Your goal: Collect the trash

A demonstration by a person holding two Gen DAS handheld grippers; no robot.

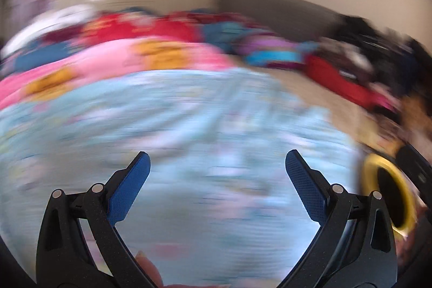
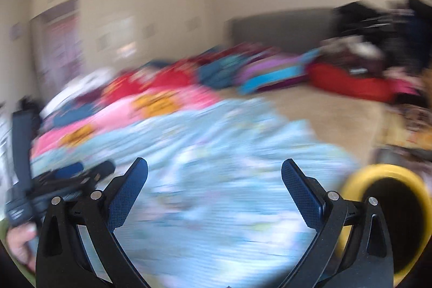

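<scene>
Both views are motion-blurred. My left gripper [image 1: 217, 157] is open and empty above a light blue patterned blanket [image 1: 189, 126] on a bed. My right gripper [image 2: 214, 165] is open and empty above the same blanket [image 2: 216, 153]. A yellow-rimmed bin with a dark inside [image 2: 388, 220] stands at the lower right, beside the right finger; it also shows in the left wrist view [image 1: 388, 196]. The left gripper [image 2: 59, 180] shows at the left edge of the right wrist view, held in a hand. No piece of trash can be made out.
A pink blanket [image 1: 121, 64] and red, blue and purple bundles [image 1: 216, 26] lie further back on the bed. A red item [image 2: 351, 82] and dark piled things [image 2: 378, 26] sit at the right. A grey headboard [image 2: 278, 29] and cream walls stand behind.
</scene>
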